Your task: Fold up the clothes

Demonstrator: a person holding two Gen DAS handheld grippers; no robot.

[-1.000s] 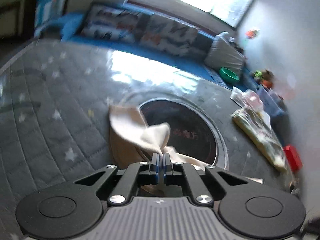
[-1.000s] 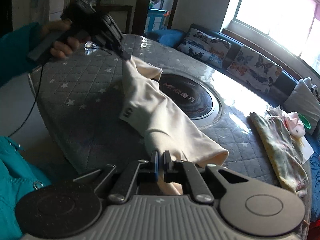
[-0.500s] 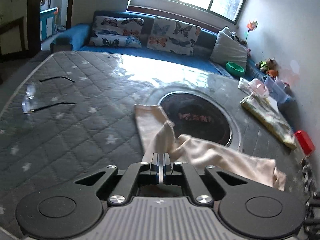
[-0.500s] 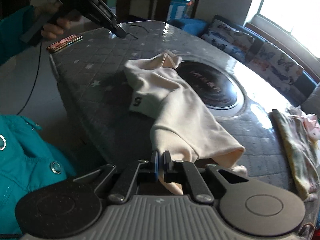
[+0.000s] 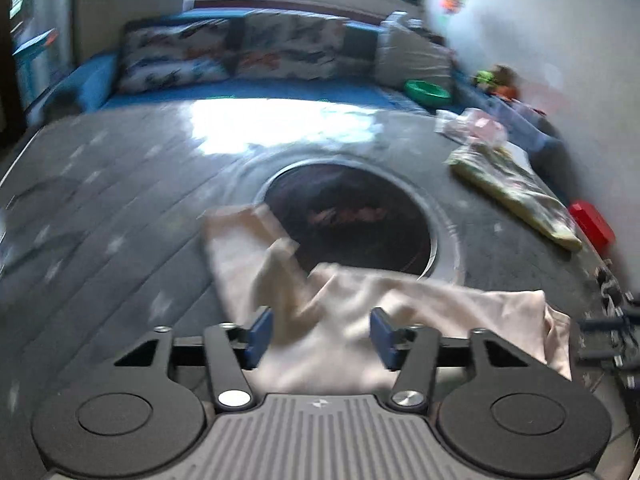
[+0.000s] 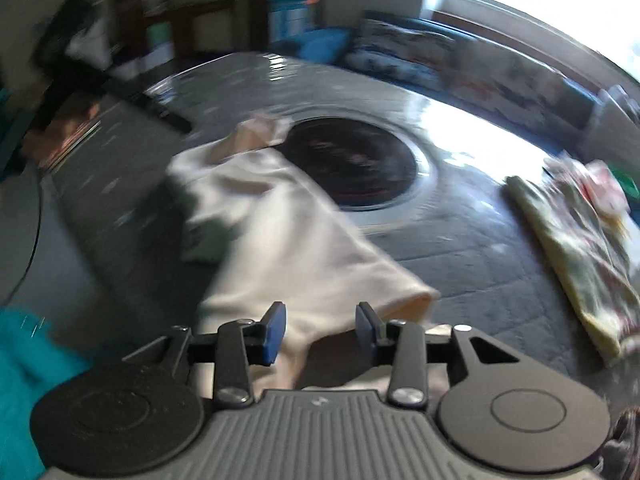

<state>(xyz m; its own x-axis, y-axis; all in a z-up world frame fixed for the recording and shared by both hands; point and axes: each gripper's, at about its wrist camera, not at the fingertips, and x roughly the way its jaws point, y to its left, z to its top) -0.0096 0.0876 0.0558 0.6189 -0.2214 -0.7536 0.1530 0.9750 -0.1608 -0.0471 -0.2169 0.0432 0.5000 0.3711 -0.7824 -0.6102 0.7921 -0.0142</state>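
Note:
A cream garment [image 5: 360, 304] lies loosely bunched on the grey quilted table [image 5: 120, 200], partly over the dark round inset [image 5: 360, 216]. My left gripper [image 5: 320, 334] is open, its blue pads [image 5: 260, 328] spread just above the near edge of the cloth. In the right wrist view the same garment [image 6: 288, 240] stretches from the inset toward me. My right gripper [image 6: 320, 328] is open over its near end, which hangs past the table edge. Both views are motion-blurred.
A folded floral garment [image 5: 516, 192] lies at the table's right side, also in the right wrist view [image 6: 576, 240]. A red box [image 5: 592, 224] sits by it. A sofa with cushions [image 5: 240, 60] stands behind the table. A teal sleeve [image 6: 24, 360] is at lower left.
Both grippers have opened and let go of the cream garment, which now lies on the table. Both cameras are moving, blurring the views.

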